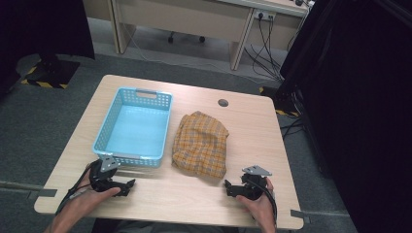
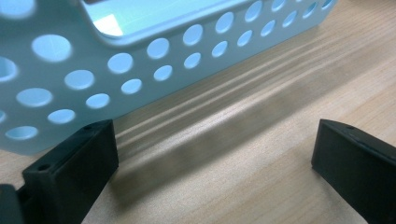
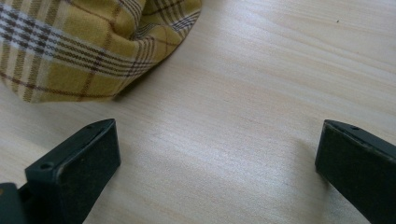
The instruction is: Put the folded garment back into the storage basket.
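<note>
- The plaid cloth (image 1: 200, 144) is lying bunched mid-worktop, just beside the blue basket (image 1: 108, 130) sitting toward the left edge.
- The right tool (image 1: 228, 187) is resting near the worktop's (image 1: 252, 126) near edge with jaws spread wide, holding nothing; the cloth's near corner (image 3: 93, 51) is lying just ahead of it.
- The left tool (image 1: 130, 184) is sitting wide and empty too, close by the basket's near wall (image 2: 140, 56).
- Risk: pinching only one loose fold is likely leaving the cloth trailing and snagging the basket rim.
- A left tool this close could be nudging the light basket off.
</note>
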`<state>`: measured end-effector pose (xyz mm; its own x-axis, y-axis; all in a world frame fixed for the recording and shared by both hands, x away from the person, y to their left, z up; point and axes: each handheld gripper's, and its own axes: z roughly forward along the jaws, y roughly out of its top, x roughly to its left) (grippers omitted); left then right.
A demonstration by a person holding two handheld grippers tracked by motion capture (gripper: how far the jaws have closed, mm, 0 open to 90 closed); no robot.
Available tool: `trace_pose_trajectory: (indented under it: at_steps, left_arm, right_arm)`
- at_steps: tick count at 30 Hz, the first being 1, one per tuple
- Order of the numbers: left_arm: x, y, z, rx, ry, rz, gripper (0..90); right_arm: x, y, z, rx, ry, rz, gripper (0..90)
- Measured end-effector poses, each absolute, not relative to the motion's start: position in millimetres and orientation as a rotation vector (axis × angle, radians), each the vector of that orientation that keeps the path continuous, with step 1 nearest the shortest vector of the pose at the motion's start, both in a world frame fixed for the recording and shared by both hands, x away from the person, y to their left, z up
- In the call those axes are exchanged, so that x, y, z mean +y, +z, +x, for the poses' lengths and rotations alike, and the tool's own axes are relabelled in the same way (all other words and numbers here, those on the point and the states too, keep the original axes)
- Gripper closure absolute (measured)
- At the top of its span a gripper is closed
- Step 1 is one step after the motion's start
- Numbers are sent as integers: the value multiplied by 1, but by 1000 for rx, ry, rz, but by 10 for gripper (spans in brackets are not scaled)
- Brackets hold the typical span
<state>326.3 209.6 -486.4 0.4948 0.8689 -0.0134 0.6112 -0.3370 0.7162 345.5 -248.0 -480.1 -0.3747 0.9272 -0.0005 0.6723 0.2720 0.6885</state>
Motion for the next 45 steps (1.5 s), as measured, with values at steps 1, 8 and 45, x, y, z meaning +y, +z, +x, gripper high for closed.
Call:
trace_pose_trajectory:
  at_steps: [1, 8, 45]
  left_arm:
    - [210, -486, 326, 1212, 495, 2071, 0]
    - [210, -486, 326, 1212, 495, 2071, 0]
    - [210, -486, 326, 1212, 495, 2071, 0]
  right_arm:
    - [-248, -480, 345, 2144, 855, 1445, 5]
    - [-248, -480, 345, 2144, 855, 1446, 5]
    - [-252, -478, 346, 2151, 928, 1471, 12]
